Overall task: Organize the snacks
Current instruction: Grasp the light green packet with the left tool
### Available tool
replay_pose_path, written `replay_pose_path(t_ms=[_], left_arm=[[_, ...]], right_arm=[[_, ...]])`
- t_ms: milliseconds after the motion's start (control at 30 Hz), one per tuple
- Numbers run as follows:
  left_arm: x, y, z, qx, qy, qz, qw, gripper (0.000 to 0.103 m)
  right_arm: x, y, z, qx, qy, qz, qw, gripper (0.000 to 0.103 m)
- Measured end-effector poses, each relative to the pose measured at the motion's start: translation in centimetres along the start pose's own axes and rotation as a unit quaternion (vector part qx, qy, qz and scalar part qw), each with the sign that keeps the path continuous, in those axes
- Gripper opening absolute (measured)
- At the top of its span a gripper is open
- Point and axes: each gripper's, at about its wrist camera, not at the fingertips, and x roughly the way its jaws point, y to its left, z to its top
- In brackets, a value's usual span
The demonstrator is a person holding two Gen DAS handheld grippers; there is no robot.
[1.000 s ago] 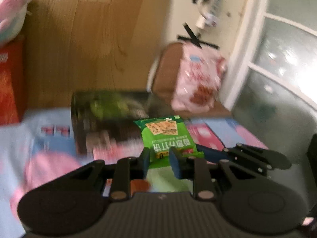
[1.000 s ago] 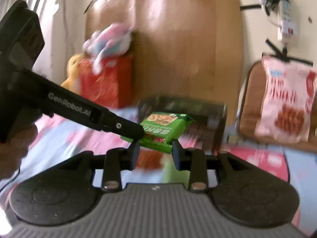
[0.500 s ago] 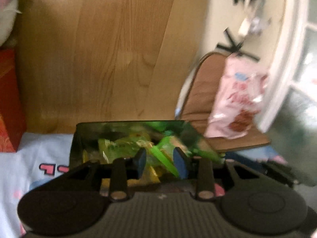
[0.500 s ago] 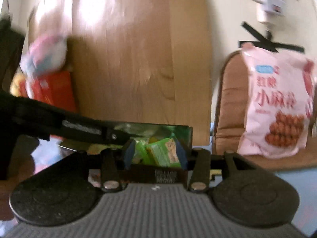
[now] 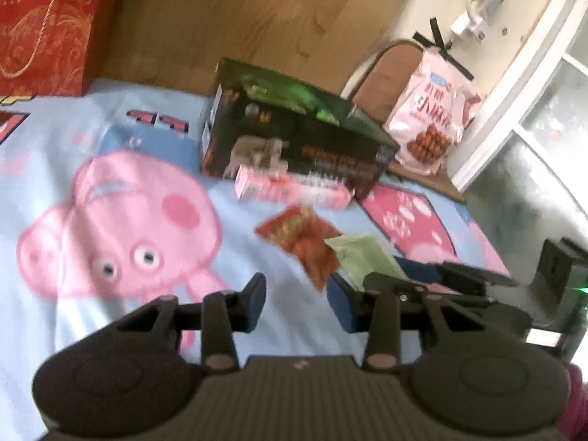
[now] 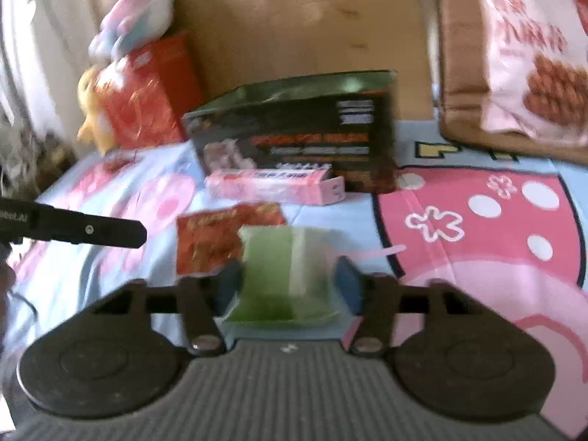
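A black open-topped box (image 5: 294,136) (image 6: 294,132) stands on the cartoon bedsheet. A pink carton (image 5: 290,187) (image 6: 272,185) lies in front of it. A red snack packet (image 5: 301,239) (image 6: 213,239) and a pale green packet (image 5: 364,261) (image 6: 283,275) lie nearer. My left gripper (image 5: 297,305) is open and empty above the sheet, left of the packets. My right gripper (image 6: 288,286) is open, its fingers on either side of the green packet; I cannot tell if they touch it.
A red gift bag (image 5: 40,33) (image 6: 147,95) with a plush toy (image 6: 132,18) stands at the back left. A pink snack bag (image 5: 430,110) (image 6: 533,47) leans on a brown chair (image 5: 386,73). A wooden headboard (image 5: 220,18) rises behind the box.
Both grippers have pulled back from the black box and lowered toward the sheet. The green packet I carried a second ago is gone from my jaws, which have opened wide.
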Motion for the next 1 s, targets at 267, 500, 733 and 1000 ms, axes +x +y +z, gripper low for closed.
replay_pose_path(t_ms=[267,500,733,1000], left_arm=[[-1.9,-2.5,-1.6,0.042,-0.007,-0.019,0.9989,0.042],[-1.6,-3.7,-3.2,0.043,0.009,-0.039,0.9983,0.042],[-0.5,-5.8,-3.4,0.069,0.023,-0.058,0.9957,0.046],[2.8,-8.1,-3.7,0.124,0.051,-0.038,0.9903,0.036]], right_arm=[[-5.7,3.5,-4.8,-0.161,0.004,0.085,0.983,0.055],[-10.3,1.9,-7.4,-0.039,-0.075,0.01,0.996,0.069],[-10.2,3.8,-10.4,0.03,-0.079,-0.001,0.996,0.068],[-8.4,6.4,-9.1,0.009,-0.058,-0.019,0.998,0.051]])
